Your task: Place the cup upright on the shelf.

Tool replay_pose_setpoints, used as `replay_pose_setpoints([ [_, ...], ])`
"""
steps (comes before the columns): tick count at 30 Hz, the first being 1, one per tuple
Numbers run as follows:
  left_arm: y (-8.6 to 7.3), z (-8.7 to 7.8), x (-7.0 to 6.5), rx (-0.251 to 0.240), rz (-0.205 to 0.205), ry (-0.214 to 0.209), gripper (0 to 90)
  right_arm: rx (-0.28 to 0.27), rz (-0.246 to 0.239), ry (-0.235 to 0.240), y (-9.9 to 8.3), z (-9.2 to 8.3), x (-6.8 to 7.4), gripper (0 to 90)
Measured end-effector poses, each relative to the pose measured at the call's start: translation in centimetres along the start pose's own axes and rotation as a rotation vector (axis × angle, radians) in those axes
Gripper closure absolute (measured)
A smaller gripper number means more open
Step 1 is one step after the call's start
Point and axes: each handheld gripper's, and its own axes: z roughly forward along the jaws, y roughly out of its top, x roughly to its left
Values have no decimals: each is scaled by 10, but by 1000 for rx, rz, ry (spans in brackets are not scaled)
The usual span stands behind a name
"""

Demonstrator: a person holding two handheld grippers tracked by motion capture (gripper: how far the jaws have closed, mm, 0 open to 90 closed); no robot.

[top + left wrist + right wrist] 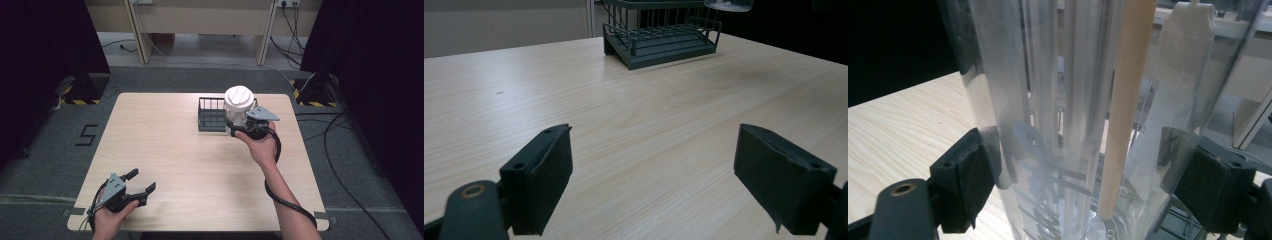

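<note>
A clear plastic jar (237, 107) with a white ribbed lid (239, 97) is held upright over the right end of a dark wire rack (212, 115) at the table's far middle. My right gripper (243, 127) is shut on the jar's lower body. In the right gripper view both pads (969, 172) press the clear wall of the jar (1068, 115), and the rack's bars show through it. My left gripper (139, 181) rests open near the front left corner, nothing between its jaws. The left gripper view looks across bare wood to the rack (661, 37).
The light wooden table (165, 150) has open room across its left and middle. Beyond it stand black curtains, a stand foot with yellow-black tape (77, 92) at the far left, and cables (345, 145) on the grey floor to the right.
</note>
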Motion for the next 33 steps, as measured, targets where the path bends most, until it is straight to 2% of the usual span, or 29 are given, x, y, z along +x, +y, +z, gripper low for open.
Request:
replay_pose_setpoints([
  [33,0,-1,1,-6,-6,3,153,-6,-5,-25,27,22,-10,185],
])
